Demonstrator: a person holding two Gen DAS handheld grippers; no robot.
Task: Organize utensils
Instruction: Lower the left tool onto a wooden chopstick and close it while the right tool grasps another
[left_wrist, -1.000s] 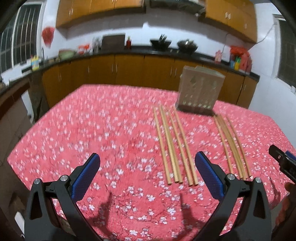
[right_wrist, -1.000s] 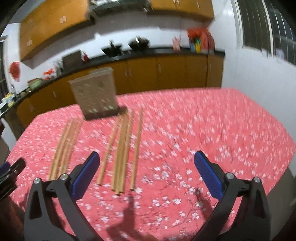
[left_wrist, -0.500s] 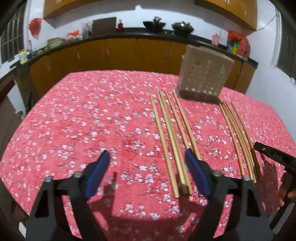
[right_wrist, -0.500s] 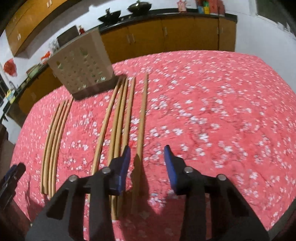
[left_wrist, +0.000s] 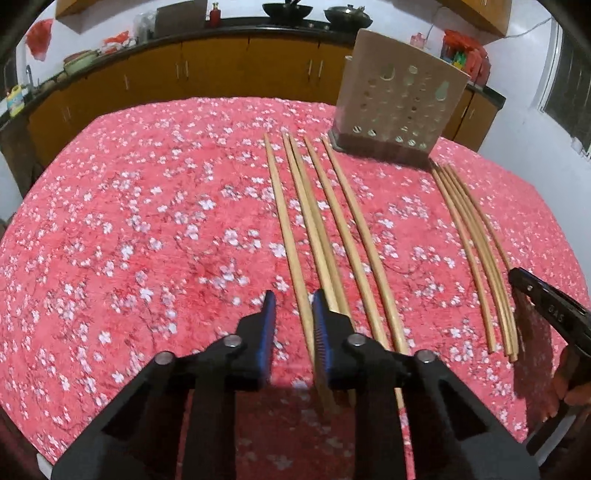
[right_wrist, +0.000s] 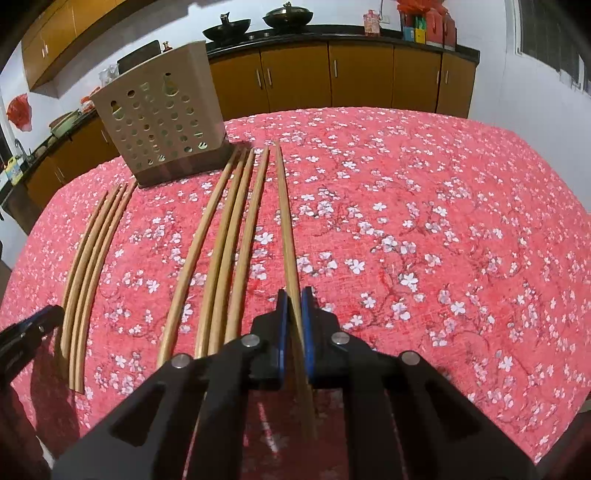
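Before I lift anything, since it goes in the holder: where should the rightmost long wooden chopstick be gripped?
Near its near end, from above, jaws across its width: the long wooden chopstick lies flat on the red floral tablecloth, with a gap beside it. The right gripper is shut on it there.

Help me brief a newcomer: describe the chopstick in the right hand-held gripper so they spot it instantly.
On the red floral tablecloth, a beige perforated holder stands at the back; five wooden chopsticks lie by its right corner. Yours is the rightmost chopstick, set slightly apart from the other four, its near end pinched by the right hand-held gripper.
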